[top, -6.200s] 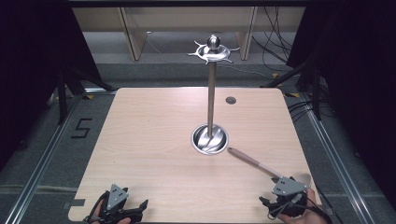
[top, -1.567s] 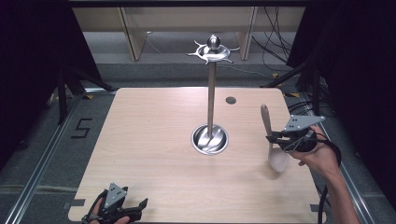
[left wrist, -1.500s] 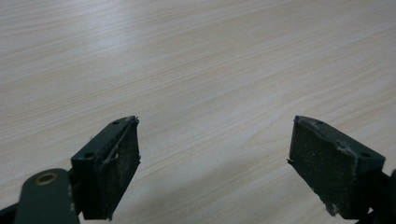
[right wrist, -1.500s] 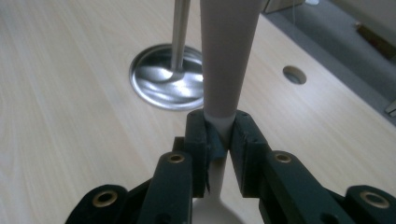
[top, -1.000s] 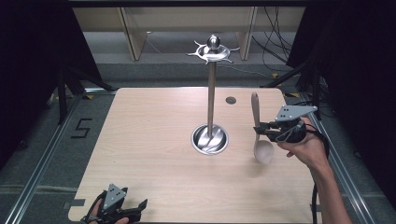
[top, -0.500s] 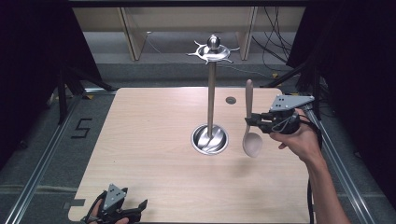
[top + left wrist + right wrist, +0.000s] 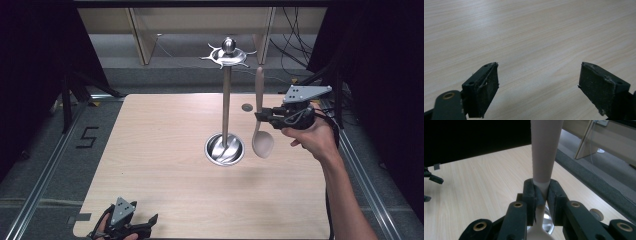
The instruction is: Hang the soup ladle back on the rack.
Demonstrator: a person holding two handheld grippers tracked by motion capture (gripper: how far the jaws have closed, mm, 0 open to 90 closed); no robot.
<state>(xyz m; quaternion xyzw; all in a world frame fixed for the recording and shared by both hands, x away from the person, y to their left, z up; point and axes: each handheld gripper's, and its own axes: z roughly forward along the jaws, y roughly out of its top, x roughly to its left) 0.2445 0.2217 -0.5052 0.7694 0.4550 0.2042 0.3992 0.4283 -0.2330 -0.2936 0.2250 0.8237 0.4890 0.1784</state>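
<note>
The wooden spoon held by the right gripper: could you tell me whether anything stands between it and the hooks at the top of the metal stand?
Nothing visible does. The right gripper holds the wooden spoon upright, just right of the metal stand; open air separates its handle tip from the hook ring.

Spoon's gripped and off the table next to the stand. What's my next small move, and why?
Probably lift a little higher and ease toward the stand's top. The right gripper is shut on the spoon, which hangs upright, bowl down, beside the pole. Its handle tip sits just below the hooked ring, so it likely needs more height to hang there.
</note>
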